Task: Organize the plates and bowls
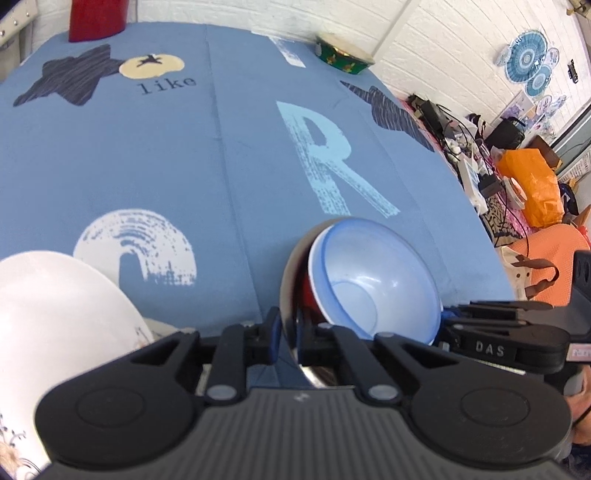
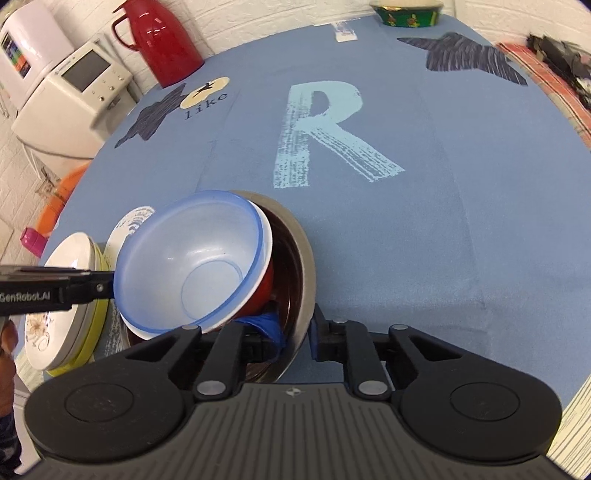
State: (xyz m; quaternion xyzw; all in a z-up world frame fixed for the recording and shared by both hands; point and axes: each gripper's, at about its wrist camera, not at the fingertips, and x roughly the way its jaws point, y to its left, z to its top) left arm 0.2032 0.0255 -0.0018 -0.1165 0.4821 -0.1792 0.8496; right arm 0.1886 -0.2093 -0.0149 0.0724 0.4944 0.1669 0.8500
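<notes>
In the left wrist view, our left gripper (image 1: 288, 332) sits at the lower centre of the frame, its jaws pinching the rim of a steel bowl (image 1: 291, 291) that stands on edge between them. Our right gripper (image 2: 299, 332) does the same in its own view: at lower centre, one finger is inside the steel bowl (image 2: 303, 273) and one outside, closed on its wall. We judge both grippers share the load, each on an opposite side of the rim.

Nested inside the steel bowl is a red bowl (image 2: 266, 286), and inside that a pale blue bowl (image 2: 192, 258) with a white rim. In the right view the stack tips toward the left of the frame, its open mouth facing up and left. In the left view the blue bowl (image 1: 373, 280) opens to the right of centre.

Moving outward, a stack of plates (image 2: 70, 295) lies at the lower left of the right view, just beside the bowls; whether they touch, we cannot tell. The same white plate (image 1: 55, 317) fills the lower left of the left view. The left gripper is nearer to it.

The blue cloth (image 2: 406, 240), printed with a large letter R, spreads across the upper frame in both views. A red jug (image 2: 159, 40) stands at upper left, a green bowl (image 2: 406, 14) at the upper right edge.
</notes>
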